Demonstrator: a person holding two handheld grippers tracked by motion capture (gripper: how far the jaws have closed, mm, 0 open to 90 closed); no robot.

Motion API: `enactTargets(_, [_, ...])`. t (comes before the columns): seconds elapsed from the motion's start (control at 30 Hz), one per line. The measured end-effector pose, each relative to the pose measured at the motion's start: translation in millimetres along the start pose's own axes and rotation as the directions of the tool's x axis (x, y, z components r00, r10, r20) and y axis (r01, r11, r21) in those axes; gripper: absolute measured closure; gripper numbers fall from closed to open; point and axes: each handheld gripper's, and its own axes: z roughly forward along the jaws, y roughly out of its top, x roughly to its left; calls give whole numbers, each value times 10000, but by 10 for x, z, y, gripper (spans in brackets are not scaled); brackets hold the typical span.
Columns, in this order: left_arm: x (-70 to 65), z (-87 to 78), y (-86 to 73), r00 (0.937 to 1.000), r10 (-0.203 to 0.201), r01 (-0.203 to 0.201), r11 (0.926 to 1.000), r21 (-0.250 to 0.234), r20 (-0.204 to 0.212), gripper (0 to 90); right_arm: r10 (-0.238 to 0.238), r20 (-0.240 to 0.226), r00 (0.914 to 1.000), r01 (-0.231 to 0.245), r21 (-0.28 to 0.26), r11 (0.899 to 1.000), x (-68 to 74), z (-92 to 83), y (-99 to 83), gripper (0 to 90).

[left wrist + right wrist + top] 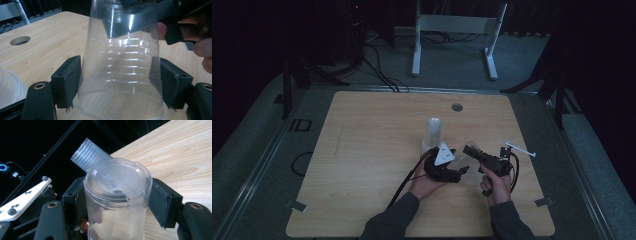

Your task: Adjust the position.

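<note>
- Dark room, with a pale wooden table (362, 150) lit from above; a round hole (457, 107) sits near its far edge, and white frame legs (416, 45) stand on the floor behind.
- Your hands meet near the middle of the table, towards your side, with a single clear cup (464, 159) held between the two tools, off the surface.
- Left tool (120, 82): jaws closed onto the cup (121, 65) near its rim, pads pressing both sides of the wall. It probably serves as the anchor while the other end is worked.
- Right tool (117, 202): jaws stand either side of the cup (116, 195) near its closed base. They seem to touch or nearly touch the wall, and you cannot tell whether they still grip. The likely reason is a handover, or pulling one cup free.
- A stack (433, 132) of nested cups stands upside down just beyond your left hand (424, 182), close enough to draw from or add to.
- The cup is thin, transparent plastic, tapered, with faint rings round the wall, a rolled rim and embossed lettering on the base. Wood grain shows through it, so it is empty.
- A white plastic piece (520, 148) lies to the right, apart.
</note>
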Motion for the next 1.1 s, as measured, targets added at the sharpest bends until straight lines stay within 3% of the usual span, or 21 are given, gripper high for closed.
enactTargets(1.1, [113, -68, 8, 9996, -35, 43, 9996, 291, -271, 295, -640, 152, 9978, 635, 342, 9974, 30, -159, -14, 327])
